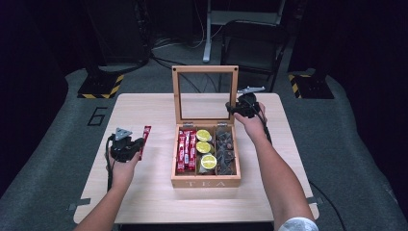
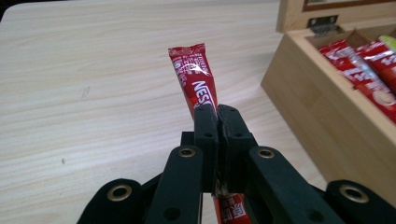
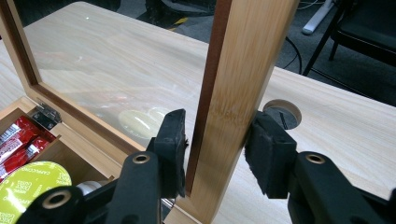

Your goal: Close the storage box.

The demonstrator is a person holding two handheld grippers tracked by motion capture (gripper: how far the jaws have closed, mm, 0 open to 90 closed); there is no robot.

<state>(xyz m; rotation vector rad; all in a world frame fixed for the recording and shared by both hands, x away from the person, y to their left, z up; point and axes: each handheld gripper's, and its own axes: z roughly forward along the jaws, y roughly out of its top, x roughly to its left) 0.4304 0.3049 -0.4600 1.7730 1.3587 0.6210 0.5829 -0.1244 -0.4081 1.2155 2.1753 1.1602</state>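
A: Where is the red sachet (image 2: 196,77) seen, and how is it held?

B: It is pinched between the closed jaws of the left gripper (image 2: 217,116), over the bare table (image 1: 144,192) to the left of the tea box (image 1: 206,182). Its far end is pointed away across the wood; a short red end is seen below the jaws in the left gripper view. In the high view it is seen as a slim red strip (image 1: 145,141) just beside the gripper (image 1: 126,147).

A: And the right gripper?

B: The right gripper (image 3: 215,140) is set astride the right post of the raised lid frame (image 3: 243,70). Its jaws are parted about as wide as the post. The right pad is laid against the wood; on the left a sliver of gap appears to be left, so a firm grip cannot be confirmed. In the high view the gripper (image 1: 245,107) is found at the lid's right edge.

A: What is seen around them?

B: Inside the box, red sachets (image 1: 186,151) are packed in the left compartment, yellow-green round capsules (image 1: 205,147) in the middle, and dark items (image 1: 225,148) in the right. A round cable hole (image 3: 282,111) is cut in the table beyond the lid. The way from the held sachet to the compartments is bordered by the box's near-left wall (image 2: 322,112).
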